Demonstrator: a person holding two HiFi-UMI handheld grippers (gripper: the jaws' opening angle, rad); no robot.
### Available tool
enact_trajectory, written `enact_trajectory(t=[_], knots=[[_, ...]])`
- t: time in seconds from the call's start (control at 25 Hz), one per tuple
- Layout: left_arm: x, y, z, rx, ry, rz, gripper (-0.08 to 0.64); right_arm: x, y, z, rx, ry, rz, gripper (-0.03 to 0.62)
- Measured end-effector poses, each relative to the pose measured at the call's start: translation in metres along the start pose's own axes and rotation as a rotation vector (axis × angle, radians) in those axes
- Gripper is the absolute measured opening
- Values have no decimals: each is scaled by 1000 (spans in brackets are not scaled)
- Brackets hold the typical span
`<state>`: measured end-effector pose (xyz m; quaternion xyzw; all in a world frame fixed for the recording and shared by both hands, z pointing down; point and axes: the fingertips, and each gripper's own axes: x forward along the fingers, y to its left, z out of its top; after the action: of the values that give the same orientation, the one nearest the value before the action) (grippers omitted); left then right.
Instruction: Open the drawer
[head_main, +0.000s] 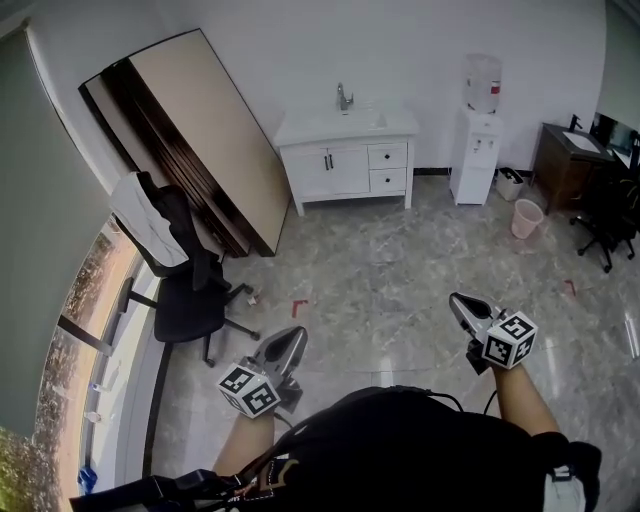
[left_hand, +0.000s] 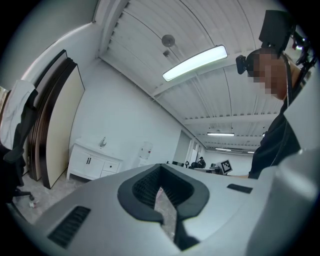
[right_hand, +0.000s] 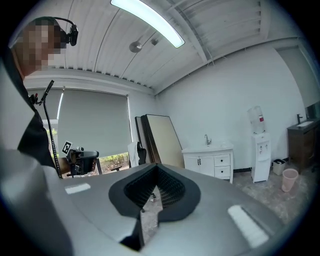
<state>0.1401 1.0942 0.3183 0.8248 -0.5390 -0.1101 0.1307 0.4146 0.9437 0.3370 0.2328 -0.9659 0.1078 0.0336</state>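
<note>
A white sink cabinet stands against the far wall, with two small drawers stacked at its right end, both closed. It also shows far off in the left gripper view and in the right gripper view. My left gripper and right gripper are held out low in front of the person, well short of the cabinet across the marble floor. The jaws of the left gripper and of the right gripper are shut, with nothing between them.
Large boards lean on the wall left of the cabinet. An office chair draped with clothes stands at the left by the window. A water dispenser, pink bin, dark desk and black chair are at the right.
</note>
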Motion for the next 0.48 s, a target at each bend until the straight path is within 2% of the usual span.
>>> enact_trajectory(t=[0.24,0.48], knots=[[46,-6,-9,-6,28,11,-6,5,-44,-2,14,14,18,-2],[76,32,-8,-26,28,-24,-6,29,-71,-3,24,25,-23,-2]])
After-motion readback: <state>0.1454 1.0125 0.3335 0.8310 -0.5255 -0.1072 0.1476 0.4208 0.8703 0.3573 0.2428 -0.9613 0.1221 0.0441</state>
